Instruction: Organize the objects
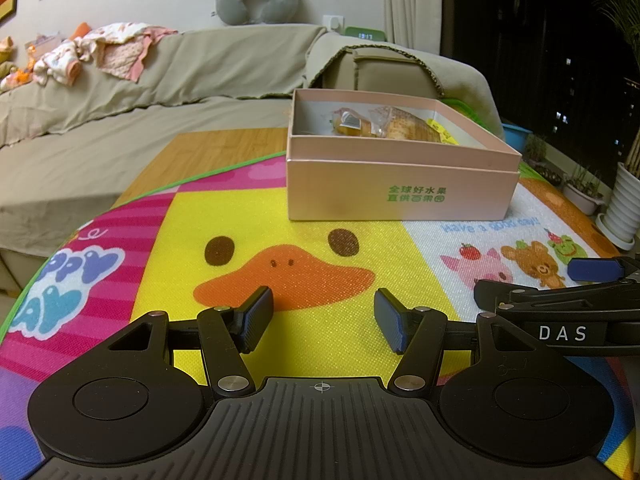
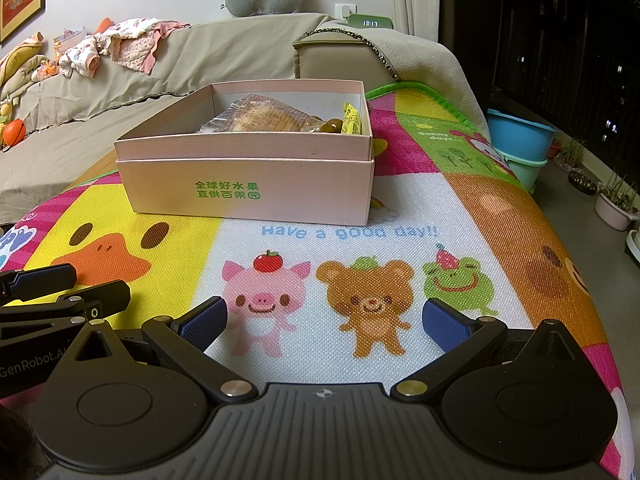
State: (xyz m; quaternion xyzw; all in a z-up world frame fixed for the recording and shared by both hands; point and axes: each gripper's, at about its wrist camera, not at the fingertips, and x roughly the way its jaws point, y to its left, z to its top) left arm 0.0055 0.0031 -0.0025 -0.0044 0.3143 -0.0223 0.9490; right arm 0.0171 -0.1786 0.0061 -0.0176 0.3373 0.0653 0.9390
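The likeliest trouble is the pink box (image 2: pixel 248 184) sliding or tipping: it sits on a smooth cartoon mat (image 2: pixel 360 248) that covers the table, and a gripper pushing on one wall, or catching the raised inner rim, could shove it toward the far edge beside the sofa (image 1: pixel 120 120). A second risk is the two grippers fouling each other, since they sit side by side and very near, each showing in the other's camera. The wrapped snacks (image 2: pixel 272 118) inside look crinkly and soft, so a hard pinch would probably crush them or slip off the film.

The left gripper (image 1: pixel 324 320) hangs low over the near part of the table with its jaws spread wide and nothing between them. The right gripper (image 2: pixel 324 322) is beside it, likewise wide and empty. The box stands well ahead of both, toward the far edge: ahead and right of the left gripper, ahead and left of the right one. No loose objects show on the mat.
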